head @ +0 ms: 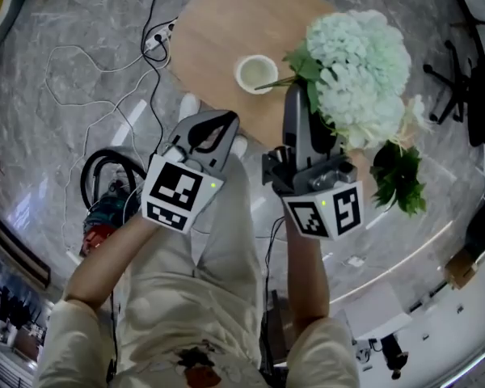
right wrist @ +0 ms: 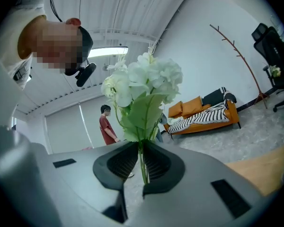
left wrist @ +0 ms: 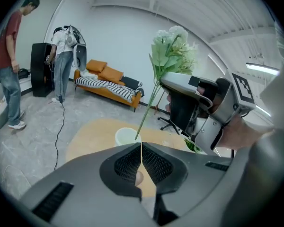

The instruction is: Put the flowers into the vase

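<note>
While the right hand-held gripper (head: 295,103) is clamped on the green stems, its own view shows both pads pressing them, with the pale flowers (head: 360,71) spreading just beyond the jaws. Seen from the head view, the bloom sits at about two o'clock over the round wooden tabletop (head: 218,31), and one long stem runs from it toward nine o'clock, its cut end at the mouth of the white vase (head: 257,73). That vase stands upright at twelve o'clock, apart from the bloom. At about seven o'clock from the vase, the left hand-held gripper (head: 214,126) hangs with its jaws closed together on nothing. A dark leafy sprig (head: 400,180) lies at four o'clock from the bloom.
</note>
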`<control>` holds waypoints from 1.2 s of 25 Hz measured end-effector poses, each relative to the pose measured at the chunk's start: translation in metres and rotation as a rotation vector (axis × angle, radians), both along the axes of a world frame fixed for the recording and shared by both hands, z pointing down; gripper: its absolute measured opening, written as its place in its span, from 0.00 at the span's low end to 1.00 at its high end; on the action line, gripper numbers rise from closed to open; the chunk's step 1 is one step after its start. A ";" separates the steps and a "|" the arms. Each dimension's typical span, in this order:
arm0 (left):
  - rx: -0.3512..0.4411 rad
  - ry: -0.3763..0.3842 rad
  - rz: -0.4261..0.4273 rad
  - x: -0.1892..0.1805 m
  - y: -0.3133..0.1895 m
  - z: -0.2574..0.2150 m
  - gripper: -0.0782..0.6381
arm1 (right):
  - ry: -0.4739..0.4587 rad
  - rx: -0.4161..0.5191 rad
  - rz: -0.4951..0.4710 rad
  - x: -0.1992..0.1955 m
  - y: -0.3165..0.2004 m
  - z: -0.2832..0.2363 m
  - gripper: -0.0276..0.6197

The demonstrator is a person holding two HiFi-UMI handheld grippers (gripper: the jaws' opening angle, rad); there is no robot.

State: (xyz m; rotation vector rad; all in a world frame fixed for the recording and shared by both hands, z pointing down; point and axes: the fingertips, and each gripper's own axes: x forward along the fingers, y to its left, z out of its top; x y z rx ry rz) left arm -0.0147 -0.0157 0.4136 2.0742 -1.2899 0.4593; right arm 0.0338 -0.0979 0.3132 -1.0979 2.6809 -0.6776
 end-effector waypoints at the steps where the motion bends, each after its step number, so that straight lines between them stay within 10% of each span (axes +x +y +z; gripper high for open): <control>1: 0.005 0.003 -0.009 0.003 -0.001 -0.001 0.13 | 0.003 0.003 -0.011 0.000 0.001 0.000 0.10; 30: 0.004 0.039 -0.055 0.020 0.003 0.028 0.13 | 0.036 0.036 -0.064 -0.010 -0.002 0.047 0.10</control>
